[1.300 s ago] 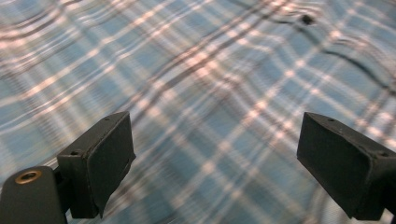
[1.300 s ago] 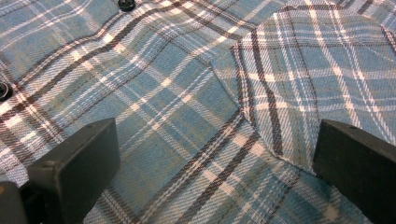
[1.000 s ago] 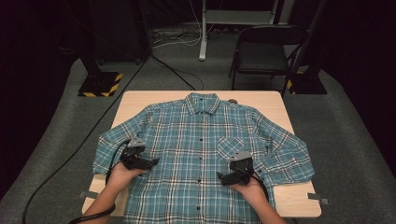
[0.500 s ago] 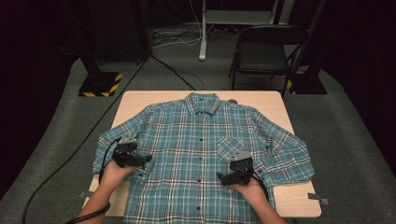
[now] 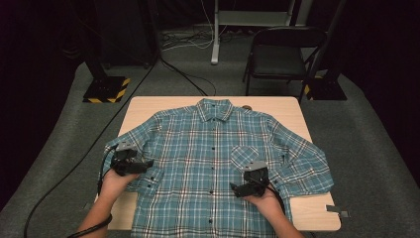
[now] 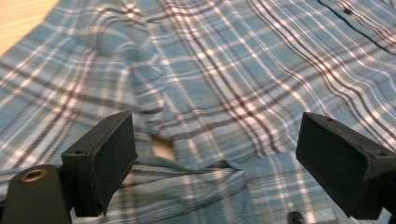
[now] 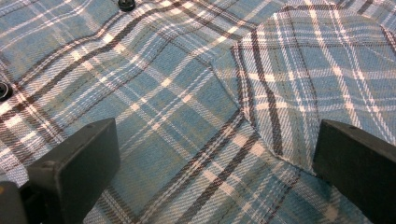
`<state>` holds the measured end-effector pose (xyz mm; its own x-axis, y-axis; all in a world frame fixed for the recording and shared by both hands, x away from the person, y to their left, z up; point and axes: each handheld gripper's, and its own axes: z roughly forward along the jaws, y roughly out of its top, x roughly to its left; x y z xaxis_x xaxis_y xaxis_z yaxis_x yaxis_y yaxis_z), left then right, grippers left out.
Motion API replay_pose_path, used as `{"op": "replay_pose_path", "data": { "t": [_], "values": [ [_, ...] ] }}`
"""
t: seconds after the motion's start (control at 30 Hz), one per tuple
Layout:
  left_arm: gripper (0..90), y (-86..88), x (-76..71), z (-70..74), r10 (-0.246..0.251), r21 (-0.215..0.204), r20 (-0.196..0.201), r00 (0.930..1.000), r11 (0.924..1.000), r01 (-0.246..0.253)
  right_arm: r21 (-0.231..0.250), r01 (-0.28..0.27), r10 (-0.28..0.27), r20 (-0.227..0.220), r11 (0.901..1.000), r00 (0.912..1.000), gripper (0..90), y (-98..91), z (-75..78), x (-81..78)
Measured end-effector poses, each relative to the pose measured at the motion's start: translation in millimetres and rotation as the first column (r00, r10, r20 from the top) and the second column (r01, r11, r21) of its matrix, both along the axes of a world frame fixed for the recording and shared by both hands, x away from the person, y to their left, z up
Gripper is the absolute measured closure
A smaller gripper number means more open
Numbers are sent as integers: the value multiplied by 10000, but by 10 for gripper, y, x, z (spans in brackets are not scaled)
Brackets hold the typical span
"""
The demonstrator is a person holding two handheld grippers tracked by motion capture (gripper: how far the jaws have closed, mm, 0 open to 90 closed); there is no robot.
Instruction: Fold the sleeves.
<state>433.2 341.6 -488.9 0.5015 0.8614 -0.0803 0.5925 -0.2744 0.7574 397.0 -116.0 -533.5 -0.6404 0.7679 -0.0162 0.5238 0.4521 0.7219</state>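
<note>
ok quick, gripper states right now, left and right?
Left gripper: open, jaws wide apart over the shirt sleeve, holding nothing.
Right gripper: open, above the shirt by the chest pocket, holding nothing.

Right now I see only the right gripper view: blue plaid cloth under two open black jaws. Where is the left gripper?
Observer: The left gripper hangs over a sleeve of the blue plaid button shirt, near the wooden table's left edge.
Operator: Are its jaws open?
Observer: Yes, wide apart, nothing between them.
Operator: Is the shirt spread flat?
Observer: Yes, front up, collar at the far side.
</note>
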Motion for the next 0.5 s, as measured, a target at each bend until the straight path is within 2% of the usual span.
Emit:
{"op": "replay_pose_path", "data": {
  "t": [0.17,0.33,0.5],
  "values": [
    [126,128,5,-7,316,166,-90,9995,9994,-314,-3,0,0,0,10000,10000,0,0,0,0],
    [141,241,0,-1,534,-63,-130,9985,9985,-535,1,3,-3,-3,10000,10000,0,0,0,0],
    [166,286,5,-32,544,-33,-179,9984,9985,-545,1,1,-1,-3,10000,10000,0,0,0,0]
  ]
}}
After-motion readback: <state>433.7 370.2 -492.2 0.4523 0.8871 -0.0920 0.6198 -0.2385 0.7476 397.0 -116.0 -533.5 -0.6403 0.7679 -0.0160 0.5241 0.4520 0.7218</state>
